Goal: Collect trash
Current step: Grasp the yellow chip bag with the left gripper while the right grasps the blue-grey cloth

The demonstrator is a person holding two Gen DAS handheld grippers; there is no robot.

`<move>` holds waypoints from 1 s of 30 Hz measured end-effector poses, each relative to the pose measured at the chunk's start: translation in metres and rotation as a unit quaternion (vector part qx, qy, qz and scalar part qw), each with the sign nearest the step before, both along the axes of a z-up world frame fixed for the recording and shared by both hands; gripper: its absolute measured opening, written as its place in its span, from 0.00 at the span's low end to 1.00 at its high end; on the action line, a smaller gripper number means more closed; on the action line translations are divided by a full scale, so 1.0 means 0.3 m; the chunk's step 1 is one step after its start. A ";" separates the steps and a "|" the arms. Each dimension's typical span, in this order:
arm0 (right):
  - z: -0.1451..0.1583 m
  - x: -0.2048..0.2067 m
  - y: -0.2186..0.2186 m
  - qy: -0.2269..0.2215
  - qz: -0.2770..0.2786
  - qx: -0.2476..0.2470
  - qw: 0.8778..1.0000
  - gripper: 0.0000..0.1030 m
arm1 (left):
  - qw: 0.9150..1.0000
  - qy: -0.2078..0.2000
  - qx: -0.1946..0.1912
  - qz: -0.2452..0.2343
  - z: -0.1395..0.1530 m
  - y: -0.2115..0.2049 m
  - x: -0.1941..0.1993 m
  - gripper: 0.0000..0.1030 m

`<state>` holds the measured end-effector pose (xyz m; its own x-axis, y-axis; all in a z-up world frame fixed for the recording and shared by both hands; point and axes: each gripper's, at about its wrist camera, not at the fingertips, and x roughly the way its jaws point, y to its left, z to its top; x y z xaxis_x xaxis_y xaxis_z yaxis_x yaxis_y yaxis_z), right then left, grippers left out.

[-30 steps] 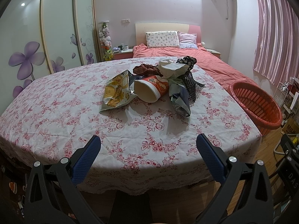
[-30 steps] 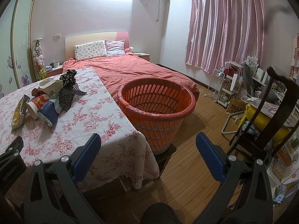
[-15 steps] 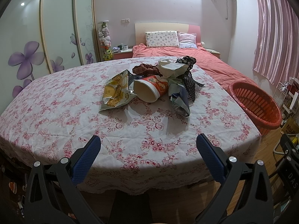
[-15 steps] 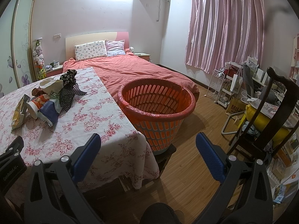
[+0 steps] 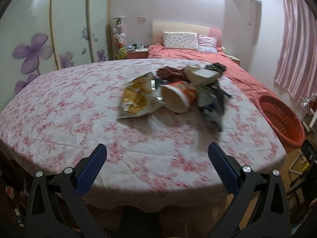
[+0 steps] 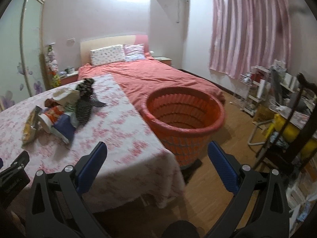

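Note:
A pile of trash lies on the floral tablecloth (image 5: 79, 119): a yellow snack bag (image 5: 137, 97), a tipped orange-and-white paper cup (image 5: 179, 97), a blue-and-white wrapper (image 5: 211, 109), black netting (image 5: 220, 93) and a white torn container (image 5: 200, 74). The pile also shows in the right wrist view, with the cup (image 6: 49, 117) and netting (image 6: 85, 103). An orange basket (image 6: 184, 119) stands on the floor right of the table; it also shows in the left wrist view (image 5: 281, 117). My left gripper (image 5: 157, 152) is open and empty over the table's near edge. My right gripper (image 6: 157, 150) is open and empty near the table's corner.
A bed with a red cover (image 6: 158, 77) lies behind the table. A dark wooden chair (image 6: 297, 119) and cluttered shelves (image 6: 261, 87) stand at the right. A wardrobe with flower doors (image 5: 39, 39) is at the left. Wood floor (image 6: 214, 188) lies below the basket.
Both grippers have moved forward and lifted slightly toward the table; the trash pile and basket appear closer and the views are blurred. Both stay open.

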<state>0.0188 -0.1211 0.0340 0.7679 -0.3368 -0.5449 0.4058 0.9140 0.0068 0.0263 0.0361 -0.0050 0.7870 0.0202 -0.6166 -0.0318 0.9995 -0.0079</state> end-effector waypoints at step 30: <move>-0.156 0.495 0.303 0.064 0.185 0.086 0.977 0.27 | 0.998 0.033 -0.035 0.035 -0.054 0.249 0.249 0.98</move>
<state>0.1672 -0.0303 -0.0128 0.7411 0.0560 -0.6691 0.0553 0.9880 0.1440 0.1010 0.1107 -0.0211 0.7433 0.0281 -0.6683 -0.1039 0.9918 -0.0738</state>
